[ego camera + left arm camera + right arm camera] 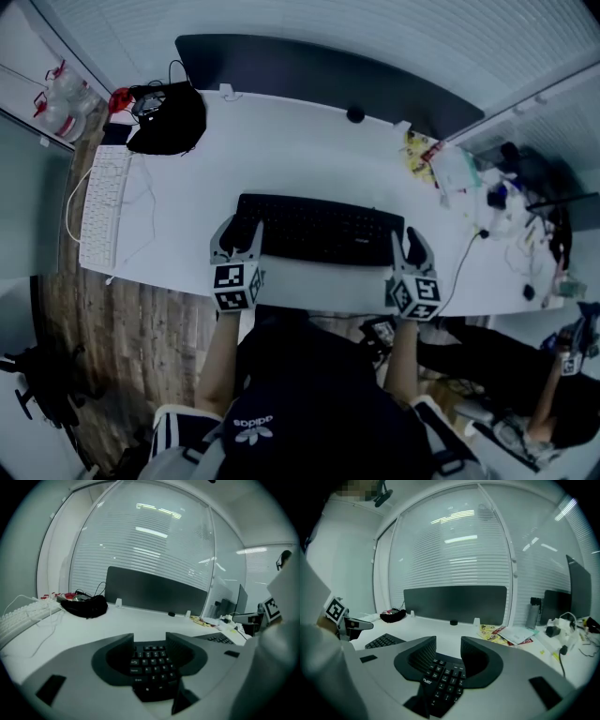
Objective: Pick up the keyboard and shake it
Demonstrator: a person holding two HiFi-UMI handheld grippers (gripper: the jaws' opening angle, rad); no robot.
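Keyboard: the black keyboard (319,230) lay flat on the white desk (300,141), near the front edge, its long side running across in front of the person.
Left end: the left gripper (240,232) stood over this end – jaws spread apart, rows of keys showing in the gap between them, pads not pressed on anything.
Right end: the right gripper (409,246) stood over the other end, jaws likewise parted with keys showing between them – nothing grasped.
Marker cubes: one sat on each gripper, at the desk's front edge.
Far left of desk: a white keyboard (101,206) with a trailing cord, well apart from the black one.
Back left corner: a black bag (169,122) with cables beside it.
Back edge: a dark partition panel (319,75).
Right side: loose papers (422,155) and small clutter.
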